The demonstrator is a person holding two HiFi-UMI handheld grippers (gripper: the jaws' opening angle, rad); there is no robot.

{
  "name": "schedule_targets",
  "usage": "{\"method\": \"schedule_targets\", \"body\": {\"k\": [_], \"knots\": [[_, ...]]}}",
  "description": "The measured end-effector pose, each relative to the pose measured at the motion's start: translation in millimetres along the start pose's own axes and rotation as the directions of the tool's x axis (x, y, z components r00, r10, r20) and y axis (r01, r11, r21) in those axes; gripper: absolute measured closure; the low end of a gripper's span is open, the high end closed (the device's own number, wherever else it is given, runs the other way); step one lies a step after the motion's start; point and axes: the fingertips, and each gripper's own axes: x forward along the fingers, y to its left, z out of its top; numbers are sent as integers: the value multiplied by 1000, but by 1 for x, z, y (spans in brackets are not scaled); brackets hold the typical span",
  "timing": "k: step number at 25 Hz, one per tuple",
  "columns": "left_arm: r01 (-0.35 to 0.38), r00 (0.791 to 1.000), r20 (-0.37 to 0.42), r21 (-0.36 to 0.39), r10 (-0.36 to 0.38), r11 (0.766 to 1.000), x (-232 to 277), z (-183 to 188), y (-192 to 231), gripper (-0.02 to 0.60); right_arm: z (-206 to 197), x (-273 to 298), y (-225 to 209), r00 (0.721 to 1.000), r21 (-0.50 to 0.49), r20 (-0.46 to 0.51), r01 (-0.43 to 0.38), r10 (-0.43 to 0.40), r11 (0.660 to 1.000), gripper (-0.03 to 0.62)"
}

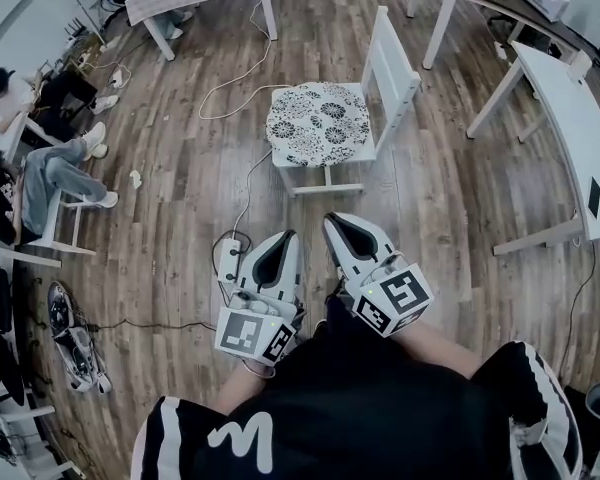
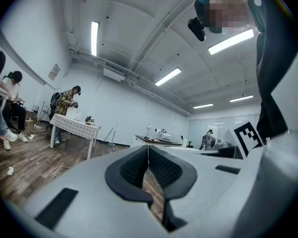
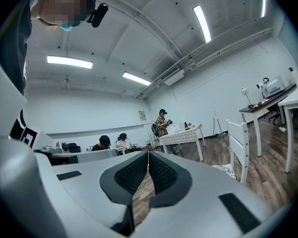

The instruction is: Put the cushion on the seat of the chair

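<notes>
We hold both grippers level, on the near side of the chair (image 1: pixel 394 66) and well apart from it. The left gripper (image 1: pixel 278 240) has its jaws pressed together with nothing between them, and the right gripper (image 1: pixel 338 224), just beside it, is likewise closed and empty. The cushion (image 1: pixel 320 123), white with a dark flower print, lies flat on the chair's seat and covers it. A power strip (image 1: pixel 228 258) lies on the wooden floor (image 1: pixel 180 218) nearer to us than the chair. A long white tabletop (image 1: pixel 570 128) stands to the chair's right.
</notes>
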Motion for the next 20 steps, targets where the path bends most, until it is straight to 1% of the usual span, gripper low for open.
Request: {"method": "schedule_targets", "body": {"k": [7,13,17,20], "knots": [[51,999,10,3,-51,999,-33,2,-23,574,3,-33,32,999,-21,29,39,-38,999,569],[96,995,18,-3,-96,995,-49,-3,-43,574,5,-60,44,996,-38,43,75,-74,996,569],[103,994,34,5,-103,995,-58,1,-53,574,10,-72,53,996,-56,55,77,-74,995,569],[97,994,42,15,-98,995,-63,6,-58,574,11,-80,55,996,-41,54,74,-71,996,569]]}}
